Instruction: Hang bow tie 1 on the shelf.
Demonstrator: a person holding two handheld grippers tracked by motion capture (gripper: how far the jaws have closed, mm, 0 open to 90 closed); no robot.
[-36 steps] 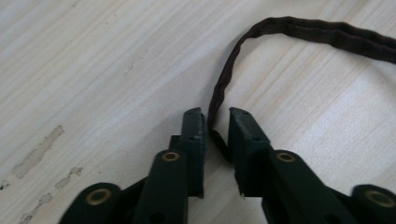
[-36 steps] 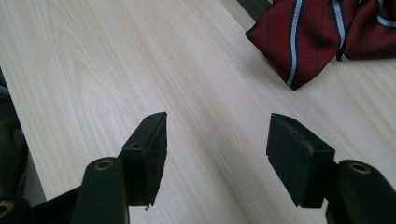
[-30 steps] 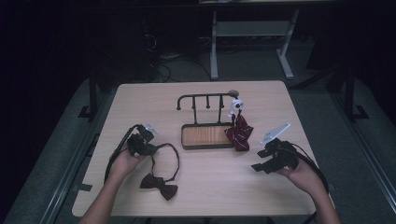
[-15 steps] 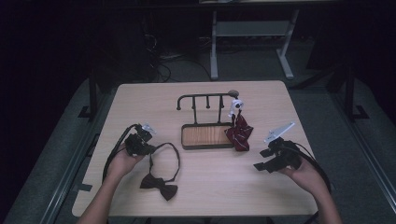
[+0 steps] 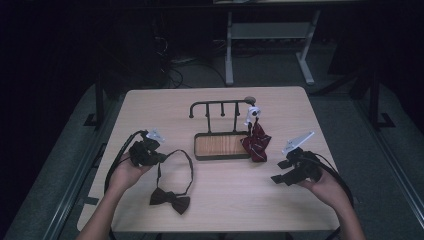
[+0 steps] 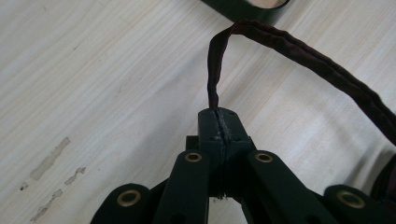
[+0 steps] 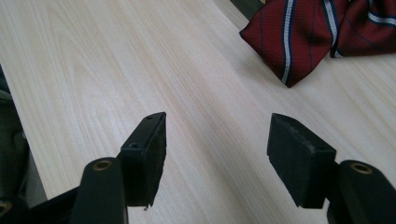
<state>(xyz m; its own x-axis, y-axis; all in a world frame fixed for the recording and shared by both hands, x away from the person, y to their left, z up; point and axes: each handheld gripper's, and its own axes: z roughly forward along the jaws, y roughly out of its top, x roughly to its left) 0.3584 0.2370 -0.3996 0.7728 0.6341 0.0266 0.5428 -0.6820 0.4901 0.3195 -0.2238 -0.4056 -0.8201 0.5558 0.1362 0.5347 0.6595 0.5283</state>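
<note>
A dark bow tie (image 5: 170, 199) lies on the table near the front left. Its thin strap (image 5: 189, 167) loops up to my left gripper (image 5: 161, 157). In the left gripper view the jaws are shut on that strap (image 6: 280, 46), which arcs away to the right from my left gripper (image 6: 219, 116). A red striped bow tie (image 5: 256, 142) hangs at the right end of a black hook rack (image 5: 220, 106) with a wooden base (image 5: 220, 145). My right gripper (image 5: 278, 178) hovers open over bare table, right of the rack. Its camera shows my right gripper (image 7: 217, 154) with nothing between the jaws and the red striped tie (image 7: 303, 37) beyond them.
The light wooden table (image 5: 225, 205) has bare room along its front between the two hands. Dark floor and a white stand (image 5: 270, 35) lie beyond the far edge. A black corner of the rack base (image 6: 243, 7) shows at the top of the left gripper view.
</note>
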